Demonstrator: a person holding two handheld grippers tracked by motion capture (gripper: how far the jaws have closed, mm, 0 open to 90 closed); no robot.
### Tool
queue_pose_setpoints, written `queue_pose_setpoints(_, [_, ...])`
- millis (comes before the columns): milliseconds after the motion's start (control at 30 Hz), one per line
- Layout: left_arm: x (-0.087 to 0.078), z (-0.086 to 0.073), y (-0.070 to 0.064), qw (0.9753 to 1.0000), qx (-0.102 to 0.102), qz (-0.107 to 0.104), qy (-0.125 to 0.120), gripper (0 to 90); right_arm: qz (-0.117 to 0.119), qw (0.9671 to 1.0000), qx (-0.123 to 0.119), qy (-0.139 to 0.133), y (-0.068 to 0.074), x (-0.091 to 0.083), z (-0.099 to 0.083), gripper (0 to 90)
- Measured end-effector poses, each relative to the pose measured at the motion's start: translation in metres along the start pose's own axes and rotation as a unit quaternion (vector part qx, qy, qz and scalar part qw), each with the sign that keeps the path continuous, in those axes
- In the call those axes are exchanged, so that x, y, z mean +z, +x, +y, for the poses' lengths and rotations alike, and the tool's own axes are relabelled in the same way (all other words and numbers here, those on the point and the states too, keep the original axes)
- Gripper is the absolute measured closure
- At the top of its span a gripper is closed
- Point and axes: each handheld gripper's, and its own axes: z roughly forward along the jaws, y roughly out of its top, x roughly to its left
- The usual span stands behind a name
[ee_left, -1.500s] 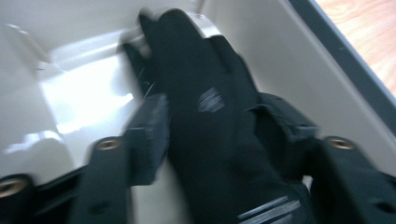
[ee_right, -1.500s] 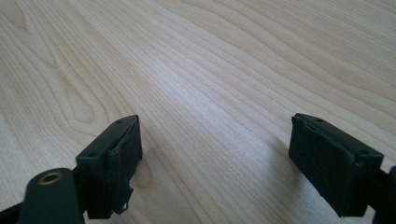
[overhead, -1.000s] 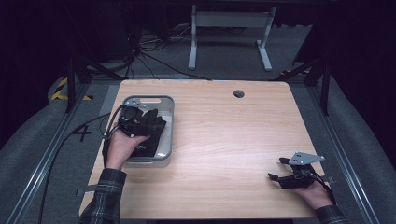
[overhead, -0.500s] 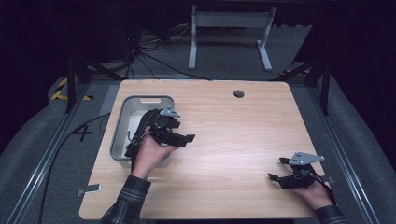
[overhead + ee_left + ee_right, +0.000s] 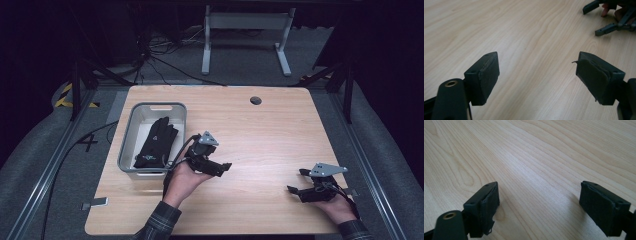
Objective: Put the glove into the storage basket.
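With a black glove (image 5: 156,142) lying in the grey bin (image 5: 131,119) by the table's (image 5: 280,130) left edge, both the left gripper (image 5: 226,168) and right gripper (image 5: 296,182) hung empty, jaws spread over bare wood.

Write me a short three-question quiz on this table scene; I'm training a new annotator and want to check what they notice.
1. True or false: the black glove lies inside the grey tray.
2. Which tongs are nearer the tray? A) left tongs B) right tongs C) both equally near
3. Fill in: both tongs are open and hold ____.

Key
1. True; the glove lies flat in the tray at the table's left.
2. A; the left tongs sit just right of the tray, the right tongs near the table's right front corner.
3. Nothing; bare wood shows between the jaws in both gripper views.
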Motion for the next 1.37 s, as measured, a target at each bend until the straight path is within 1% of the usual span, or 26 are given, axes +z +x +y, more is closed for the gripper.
queue_pose_setpoints(67, [0.006, -0.004, -0.006, 1.0000, 0.003, 0.004, 0.001, 18.9, 0.000, 1.0000, 0.000, 0.000, 0.000, 0.000, 0.000, 17.1])
queue_pose_setpoints(100, [0.006, -0.004, -0.006, 1.0000, 0.003, 0.004, 0.001, 18.8, 0.000, 1.0000, 0.000, 0.000, 0.000, 0.000, 0.000, 17.0])
queue_pose_setpoints(133, [0.012, -0.008, -0.011, 1.0000, 0.004, 0.004, 0.001, 18.8, 0.000, 1.0000, 0.000, 0.000, 0.000, 0.000, 0.000, 16.9])
queue_pose_setpoints(300, [0.024, -0.017, -0.022, 0.9999, 0.016, 0.002, 0.002, 17.5, -0.001, 1.0000, 0.001, 0.000, 0.000, 0.000, 0.000, 16.5])
queue_pose_setpoints(333, [0.026, -0.018, -0.023, 0.9998, 0.021, 0.003, 0.004, 17.2, -0.001, 1.0000, 0.001, 0.001, 0.000, 0.000, 0.000, 16.3])
queue_pose_setpoints(467, [0.034, -0.024, -0.027, 0.9997, 0.025, -0.003, 0.007, 16.0, -0.003, 1.0000, 0.001, 0.002, 0.000, 0.000, 0.000, 15.6])
queue_pose_setpoints(533, [0.040, -0.027, -0.029, 0.9992, 0.032, -0.005, 0.023, 15.0, -0.003, 1.0000, 0.002, 0.002, 0.000, 0.000, 0.000, 15.5])
queue_pose_setpoints(567, [0.043, -0.029, -0.031, 0.9990, 0.035, 0.000, 0.029, 14.5, -0.003, 1.0000, 0.003, 0.002, 0.000, 0.000, 0.000, 15.4])
queue_pose_setpoints(667, [0.051, -0.035, -0.034, 0.9986, 0.039, 0.000, 0.036, 14.2, -0.003, 1.0000, 0.003, 0.003, 0.000, 0.000, 0.000, 15.3])
queue_pose_setpoints(700, [0.054, -0.037, -0.035, 0.9983, 0.041, 0.001, 0.042, 13.9, -0.003, 1.0000, 0.003, 0.003, 0.000, 0.000, 0.000, 15.3])
queue_pose_setpoints(733, [0.056, -0.038, -0.036, 0.9978, 0.046, 0.008, 0.048, 12.3, -0.003, 1.0000, 0.003, 0.003, 0.000, 0.000, 0.000, 15.2])
queue_pose_setpoints(833, [0.061, -0.042, -0.038, 0.9967, 0.056, 0.016, 0.057, 11.5, -0.003, 1.0000, 0.003, 0.003, 0.000, 0.000, 0.000, 15.2])
queue_pose_setpoints(900, [0.065, -0.045, -0.040, 0.9952, 0.068, 0.027, 0.065, 10.5, -0.003, 1.0000, 0.003, 0.003, 0.000, 0.000, 0.000, 15.2])
queue_pose_setpoints(933, [0.065, -0.045, -0.040, 0.9952, 0.068, 0.027, 0.065, 9.5, -0.003, 1.0000, 0.003, 0.003, 0.000, 0.000, 0.000, 15.2])
queue_pose_setpoints(967, [0.067, -0.046, -0.040, 0.9942, 0.075, 0.032, 0.069, 9.5, -0.003, 1.0000, 0.003, 0.003, 0.000, 0.000, 0.000, 15.2])
queue_pose_setpoints(1000, [0.067, -0.046, -0.040, 0.9942, 0.074, 0.032, 0.071, 7.6, -0.003, 1.0000, 0.003, 0.003, 0.000, 0.000, 0.000, 15.2])
queue_pose_setpoints(1033, [0.068, -0.047, -0.040, 0.9934, 0.079, 0.035, 0.075, 6.8, -0.003, 1.0000, 0.003, 0.003, 0.000, 0.000, 0.000, 15.2])
queue_pose_setpoints(1100, [0.070, -0.048, -0.040, 0.9927, 0.081, 0.040, 0.079, 5.5, -0.003, 1.0000, 0.003, 0.003, 0.000, 0.000, 0.000, 15.2])
queue_pose_setpoints(1133, [0.070, -0.049, -0.039, 0.9932, 0.079, 0.031, 0.079, 3.9, -0.003, 1.0000, 0.003, 0.003, 0.000, 0.000, 0.000, 15.2])
queue_pose_setpoints(1200, [0.071, -0.050, -0.039, 0.9931, 0.083, 0.029, 0.078, 0.3, -0.003, 1.0000, 0.003, 0.003, 0.000, 0.000, 0.000, 15.2])
queue_pose_setpoints(1367, [0.072, -0.053, -0.037, 0.9934, 0.094, 0.016, 0.064, 0.0, -0.003, 1.0000, 0.003, 0.003, 0.000, 0.000, 0.000, 15.1])
